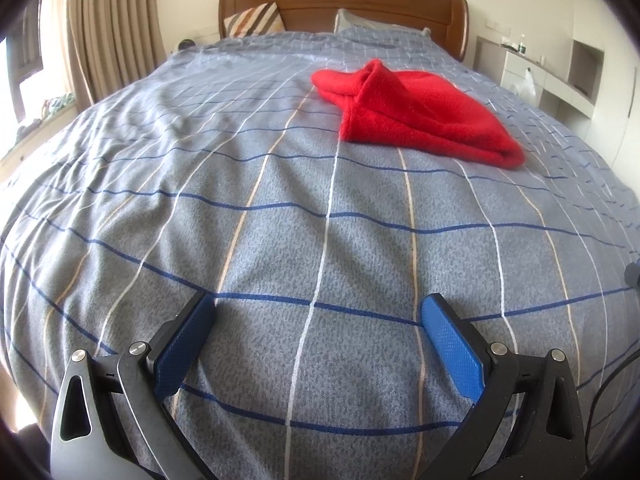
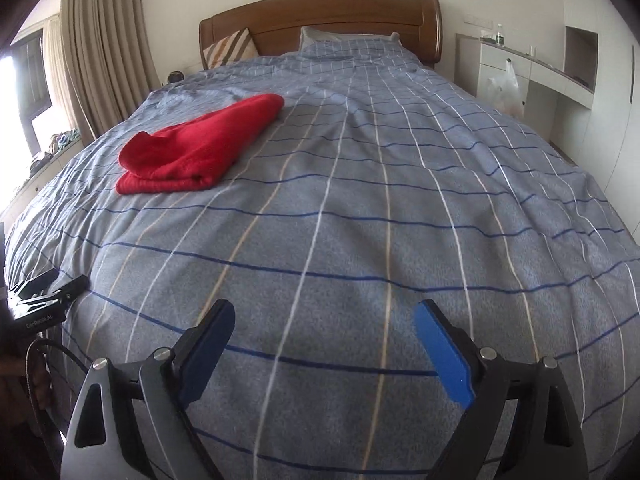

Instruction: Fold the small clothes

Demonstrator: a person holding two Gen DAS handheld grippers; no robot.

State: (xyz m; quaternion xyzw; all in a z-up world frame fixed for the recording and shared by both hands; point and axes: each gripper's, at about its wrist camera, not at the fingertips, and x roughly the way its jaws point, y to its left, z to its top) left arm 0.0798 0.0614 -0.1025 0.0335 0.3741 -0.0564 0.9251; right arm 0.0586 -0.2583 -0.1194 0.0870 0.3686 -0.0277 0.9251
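A red fleece garment lies folded in a bundle on the bed, far ahead and to the right in the left wrist view. In the right wrist view the same red garment lies ahead to the left. My left gripper hangs open over the bare quilt near the foot of the bed, with nothing between its blue pads. My right gripper is also open and empty above the quilt. The left gripper's black body shows at the left edge of the right wrist view.
A grey-blue checked quilt covers the whole bed. A wooden headboard with pillows stands at the far end. Curtains and a window sill are on the left. White cabinets with a plastic bag stand at the right.
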